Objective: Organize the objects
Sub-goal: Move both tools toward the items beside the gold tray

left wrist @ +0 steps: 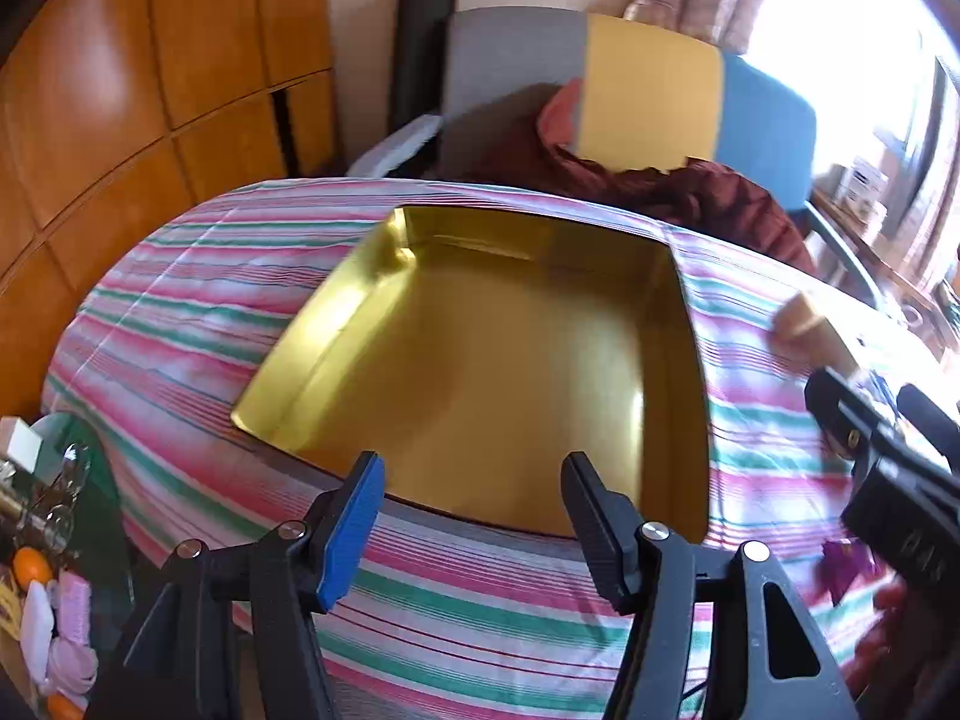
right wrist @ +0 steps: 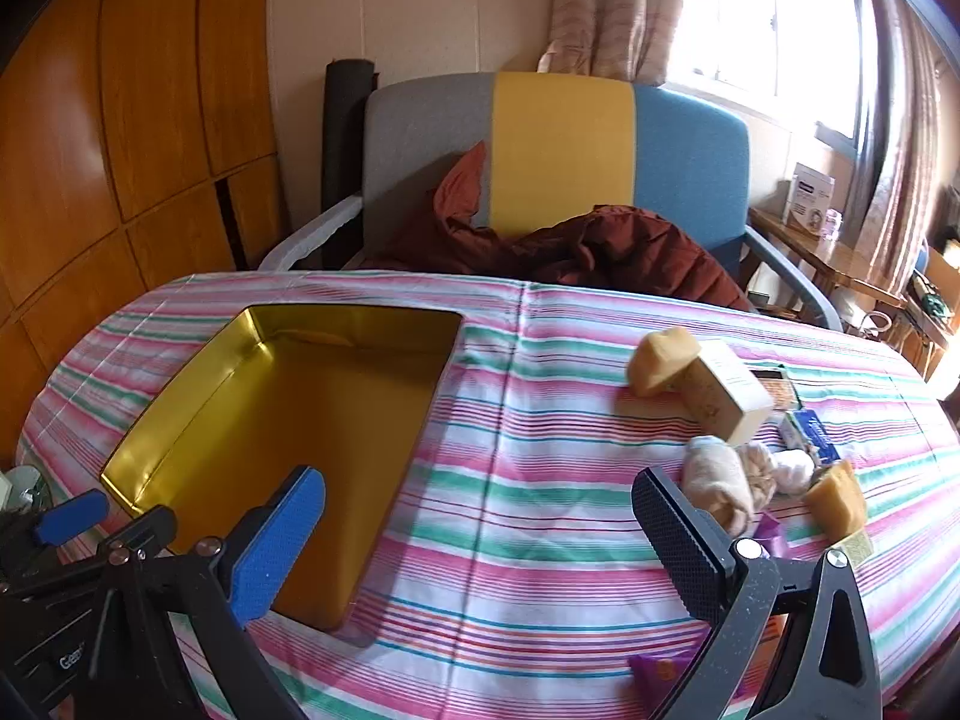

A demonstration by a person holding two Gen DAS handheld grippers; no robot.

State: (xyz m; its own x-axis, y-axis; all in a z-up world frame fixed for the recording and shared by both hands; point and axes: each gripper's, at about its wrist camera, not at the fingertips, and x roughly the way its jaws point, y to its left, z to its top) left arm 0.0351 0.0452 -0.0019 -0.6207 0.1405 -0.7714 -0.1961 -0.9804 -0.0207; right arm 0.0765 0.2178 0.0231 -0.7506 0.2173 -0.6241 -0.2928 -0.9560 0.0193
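An empty gold metal tin (left wrist: 480, 360) lies on the striped tablecloth; it also shows at the left of the right wrist view (right wrist: 288, 420). My left gripper (left wrist: 474, 516) is open and empty, just above the tin's near edge. My right gripper (right wrist: 480, 540) is open and empty, above the cloth right of the tin. At the right lie a yellow sponge (right wrist: 660, 360), a cream box (right wrist: 726, 396), rolled beige socks (right wrist: 717, 489), a white bundle (right wrist: 792, 471), a blue packet (right wrist: 813, 432) and a second sponge (right wrist: 837, 507).
A grey, yellow and blue chair (right wrist: 558, 156) with a dark red jacket (right wrist: 600, 252) stands behind the table. Wooden cabinets (right wrist: 120, 150) fill the left. A side table with clutter (left wrist: 42, 570) sits at lower left. Purple wrappers (right wrist: 654, 672) lie near the front edge.
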